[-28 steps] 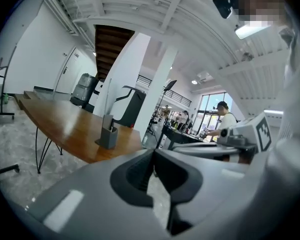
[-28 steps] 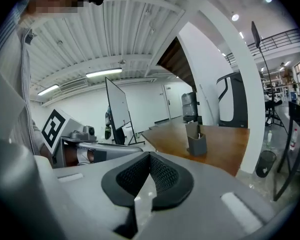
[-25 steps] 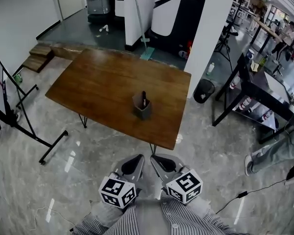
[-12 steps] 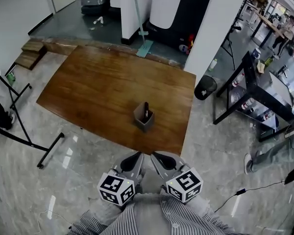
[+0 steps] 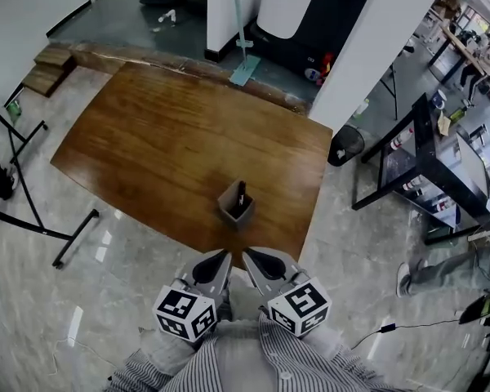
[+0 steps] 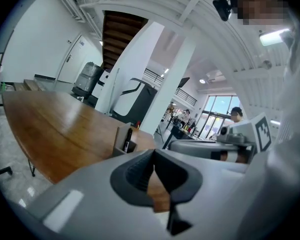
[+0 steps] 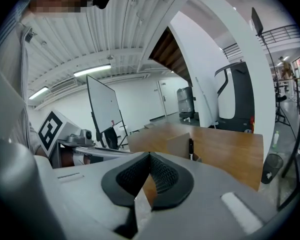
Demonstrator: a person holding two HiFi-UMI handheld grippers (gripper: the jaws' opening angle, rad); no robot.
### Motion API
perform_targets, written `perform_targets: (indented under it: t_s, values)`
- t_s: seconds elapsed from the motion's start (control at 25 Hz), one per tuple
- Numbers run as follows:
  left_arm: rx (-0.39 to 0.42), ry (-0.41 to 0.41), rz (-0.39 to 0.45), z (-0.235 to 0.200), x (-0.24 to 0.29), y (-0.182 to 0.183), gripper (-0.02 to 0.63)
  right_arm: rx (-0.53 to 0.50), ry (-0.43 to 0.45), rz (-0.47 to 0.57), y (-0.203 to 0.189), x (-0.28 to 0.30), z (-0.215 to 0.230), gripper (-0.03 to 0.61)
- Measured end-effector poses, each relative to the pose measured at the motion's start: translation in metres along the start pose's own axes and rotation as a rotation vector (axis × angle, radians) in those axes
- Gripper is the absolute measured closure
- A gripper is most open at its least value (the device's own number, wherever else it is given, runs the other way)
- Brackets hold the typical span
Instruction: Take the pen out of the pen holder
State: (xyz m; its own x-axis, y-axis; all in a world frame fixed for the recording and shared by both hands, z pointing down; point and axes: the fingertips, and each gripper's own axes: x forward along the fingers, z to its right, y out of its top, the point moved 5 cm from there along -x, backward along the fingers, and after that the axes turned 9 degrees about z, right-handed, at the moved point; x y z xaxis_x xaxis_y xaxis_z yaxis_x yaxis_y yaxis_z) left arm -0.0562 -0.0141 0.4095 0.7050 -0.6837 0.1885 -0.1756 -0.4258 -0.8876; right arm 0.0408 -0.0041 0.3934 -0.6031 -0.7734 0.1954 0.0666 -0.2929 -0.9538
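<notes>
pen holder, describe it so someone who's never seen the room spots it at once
Find the big wooden table on the grey floor. Near its edge closest to the person stands the pen holder, a small grey square cup. It is the only thing on the table, with one dark pen standing in it.

Looking at a brown wood table (image 5: 163,137), smooth and shining a little. Seeing a grey stone-like floor (image 5: 33,284), very shiny, throwing back the lights. Noticing a dull pen holder (image 5: 233,212) and a dark pen (image 5: 241,192). Finding smooth grey plastic on the left gripper (image 5: 227,253) and right gripper (image 5: 246,253), with black bumpy pads (image 7: 164,176). Spotting soft striped cloth on the sleeves (image 5: 310,358).
</notes>
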Motion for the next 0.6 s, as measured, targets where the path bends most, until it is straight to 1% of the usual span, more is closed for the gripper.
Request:
perform_targets:
  t_s: [0.32,0.48,0.6]
  values:
    - [-0.035,0.045,0.0,-0.011,0.029,-0.005,0.606,0.006,0.006,-0.054,-0.004,0.019,0.041,0.578]
    - [-0.061,0.069,-0.004,-0.021,0.038,-0.011,0.606,0.012,0.008,-0.074,-0.008,0.03,0.051,0.578]
    - [-0.077,0.081,-0.002,-0.028,0.047,-0.014,0.606,-0.002,0.001,-0.086,-0.012,0.04,0.061,0.577]
